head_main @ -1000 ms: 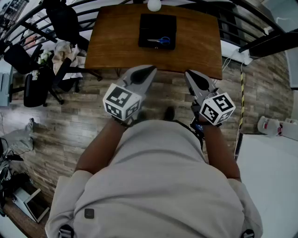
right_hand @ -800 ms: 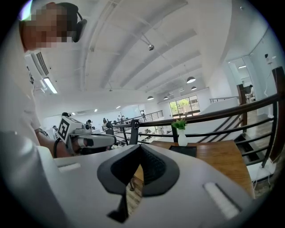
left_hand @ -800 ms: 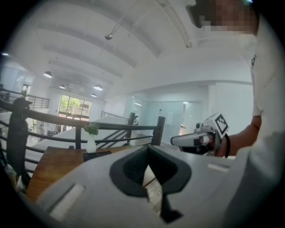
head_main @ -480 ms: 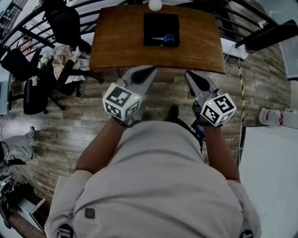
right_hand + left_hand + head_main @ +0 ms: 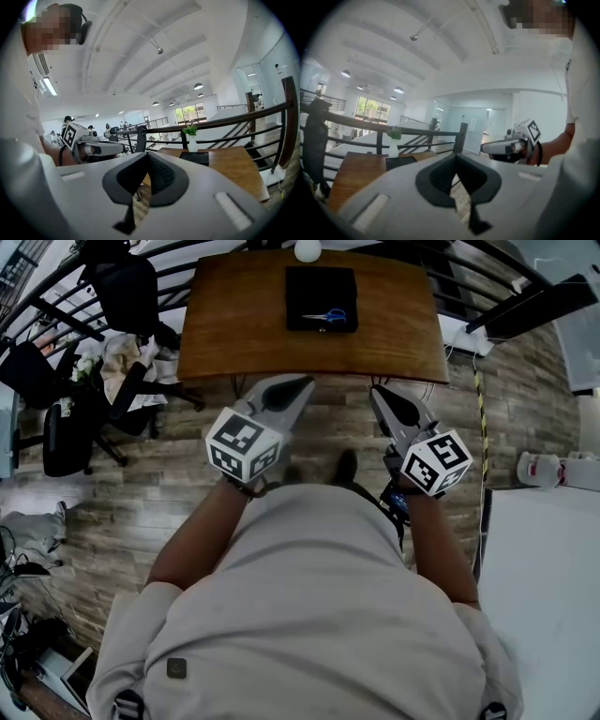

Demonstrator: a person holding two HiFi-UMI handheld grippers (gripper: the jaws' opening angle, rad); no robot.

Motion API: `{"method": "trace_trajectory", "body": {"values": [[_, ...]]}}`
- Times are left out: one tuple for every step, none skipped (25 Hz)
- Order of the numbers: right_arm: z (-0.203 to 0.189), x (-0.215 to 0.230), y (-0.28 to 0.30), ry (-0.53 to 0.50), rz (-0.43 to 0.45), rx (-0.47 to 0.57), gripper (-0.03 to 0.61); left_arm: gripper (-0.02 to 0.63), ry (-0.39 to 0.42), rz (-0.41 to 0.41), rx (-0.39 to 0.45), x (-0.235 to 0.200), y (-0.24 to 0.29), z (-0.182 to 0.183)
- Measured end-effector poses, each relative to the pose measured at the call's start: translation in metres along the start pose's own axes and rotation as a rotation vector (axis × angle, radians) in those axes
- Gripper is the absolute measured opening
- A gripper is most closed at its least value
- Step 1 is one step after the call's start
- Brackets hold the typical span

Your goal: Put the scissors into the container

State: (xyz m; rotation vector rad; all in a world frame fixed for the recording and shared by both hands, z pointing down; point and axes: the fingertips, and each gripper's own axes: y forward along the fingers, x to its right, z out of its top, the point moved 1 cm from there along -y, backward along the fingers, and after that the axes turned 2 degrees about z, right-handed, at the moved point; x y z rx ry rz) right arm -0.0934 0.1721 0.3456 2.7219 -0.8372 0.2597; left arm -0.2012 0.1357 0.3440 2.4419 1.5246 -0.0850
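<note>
The wood floor fills most of the head view, and the person in a light shirt stands on it and looks down. Ahead is the brown table, and it sits at almost the same spot in the view as a second ago, only turned a tiny bit. The dark chairs are at the left of the table, and they have slid a little lower in the view. The black container lies flat on the far half of the table. The left gripper and the right gripper are held out in front of the person, side by side and well apart, just short of the near edge of the table, the same as before. Both claws are closed tight with nothing in them, and neither has opened since the earlier picture. A small white vase stands at the far edge of the table, just behind the container. The scissors with blue handles already lie inside the container, near its front side, and they have not moved.
</note>
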Motion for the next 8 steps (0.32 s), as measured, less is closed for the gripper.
{"method": "trace_trajectory", "body": {"values": [[0.0004,-0.0003,-0.0005,0.0,-0.002,0.002,0.005,0.002,0.0,-0.003,-0.001,0.0008,0.0001,-0.0002],[0.0001,-0.0007,-0.0013,0.0,-0.004,0.003,0.005,0.002,0.0,-0.005,-0.002,0.0018,0.0002,-0.0011],[-0.0005,-0.001,-0.0021,0.0,-0.005,0.004,0.006,0.002,-0.001,-0.006,-0.003,0.0028,0.0003,-0.0023],[-0.0011,-0.001,-0.003,0.0,-0.006,0.005,0.005,0.002,-0.001,-0.007,-0.004,0.0038,0.0007,-0.0032],[-0.0014,-0.0008,-0.0038,0.0,-0.006,0.006,0.006,0.002,-0.001,-0.008,-0.005,0.0047,0.0011,-0.0039],[-0.0017,-0.0004,-0.0045,0.0,-0.006,0.006,0.005,0.002,0.0,-0.008,-0.006,0.0054,0.0014,-0.0043],[-0.002,0.0,-0.0052,0.001,-0.007,0.007,0.005,0.002,0.0,-0.008,-0.007,0.0061,0.0017,-0.0047],[-0.0022,0.0003,-0.0059,0.001,-0.007,0.007,0.006,0.002,0.001,-0.009,-0.008,0.0067,0.0018,-0.0049]]}}
